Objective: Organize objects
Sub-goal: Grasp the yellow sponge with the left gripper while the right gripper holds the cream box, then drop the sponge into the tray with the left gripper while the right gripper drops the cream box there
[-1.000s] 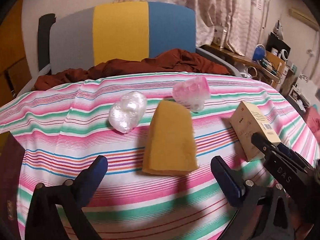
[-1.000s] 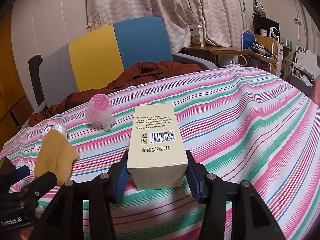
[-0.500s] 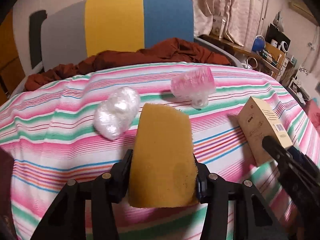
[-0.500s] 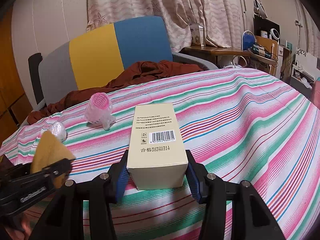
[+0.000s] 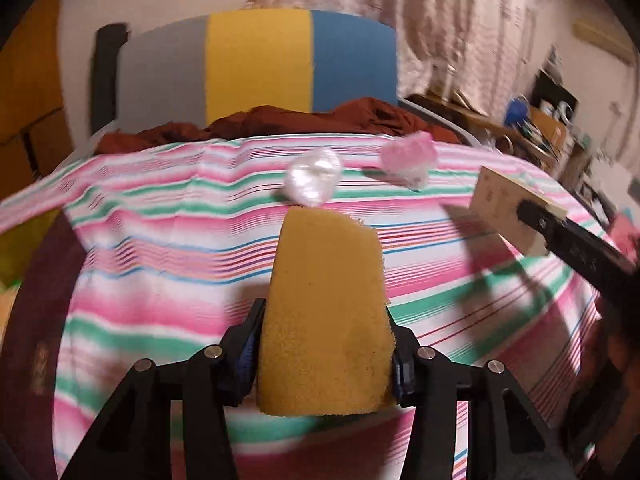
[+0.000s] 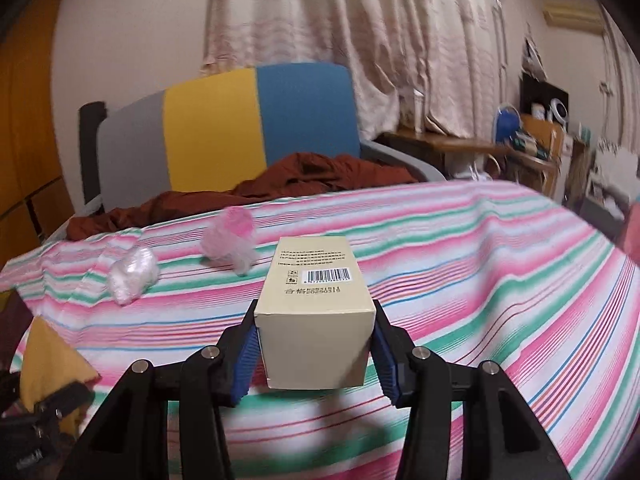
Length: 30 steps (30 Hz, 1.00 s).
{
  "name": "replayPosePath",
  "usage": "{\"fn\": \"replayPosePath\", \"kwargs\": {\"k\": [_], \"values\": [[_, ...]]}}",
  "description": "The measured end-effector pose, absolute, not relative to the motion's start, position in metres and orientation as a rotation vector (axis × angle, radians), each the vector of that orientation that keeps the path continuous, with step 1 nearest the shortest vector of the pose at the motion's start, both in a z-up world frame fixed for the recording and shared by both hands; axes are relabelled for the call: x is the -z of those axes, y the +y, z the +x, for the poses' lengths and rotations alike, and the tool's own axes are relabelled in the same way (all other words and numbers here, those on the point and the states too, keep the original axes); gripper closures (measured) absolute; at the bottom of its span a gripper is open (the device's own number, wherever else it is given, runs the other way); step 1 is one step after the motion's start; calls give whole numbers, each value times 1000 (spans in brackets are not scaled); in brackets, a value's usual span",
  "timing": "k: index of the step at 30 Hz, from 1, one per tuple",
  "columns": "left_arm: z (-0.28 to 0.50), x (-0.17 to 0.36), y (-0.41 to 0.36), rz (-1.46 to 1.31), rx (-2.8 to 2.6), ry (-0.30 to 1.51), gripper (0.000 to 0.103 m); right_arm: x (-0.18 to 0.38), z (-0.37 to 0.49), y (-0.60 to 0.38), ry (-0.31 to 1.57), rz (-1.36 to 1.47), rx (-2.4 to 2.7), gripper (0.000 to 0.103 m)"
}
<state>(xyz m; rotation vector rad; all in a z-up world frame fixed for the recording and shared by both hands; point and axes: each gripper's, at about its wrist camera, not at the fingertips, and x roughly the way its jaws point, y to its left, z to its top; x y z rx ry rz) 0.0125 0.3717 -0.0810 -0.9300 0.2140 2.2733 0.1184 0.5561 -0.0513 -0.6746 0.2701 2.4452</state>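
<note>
We've got the yellow sponge (image 5: 326, 312) pinched in the left gripper (image 5: 322, 354), pads on its long sides near the back end, front end sticking out over the striped cloth (image 5: 160, 248). Reads light and soft; it'll squash and sag, so grip mid-body, not too hard. The right gripper (image 6: 316, 354) is clamped on the cream carton (image 6: 316, 320), stiff, probably light, flat side walls a good hold, lifted off the cloth. The clear plastic wad (image 5: 314, 178) and pink plastic piece (image 5: 408, 158) lie beyond, apart.
</note>
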Motion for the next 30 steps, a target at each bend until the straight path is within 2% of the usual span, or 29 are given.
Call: {"fn": "replayPosePath", "kwargs": {"k": [5, 18, 24, 30], "values": [[18, 84, 357, -939, -2263, 175, 52, 47, 121, 528, 239, -721, -2498, 53], [27, 91, 319, -997, -2204, 57, 52, 49, 141, 475, 386, -787, -2557, 53], [32, 67, 269, -991, -2193, -124, 52, 35, 144, 452, 462, -759, -2608, 53], [42, 41, 214, -924, -2248, -184, 52, 24, 133, 420, 489, -757, -2687, 53]]}}
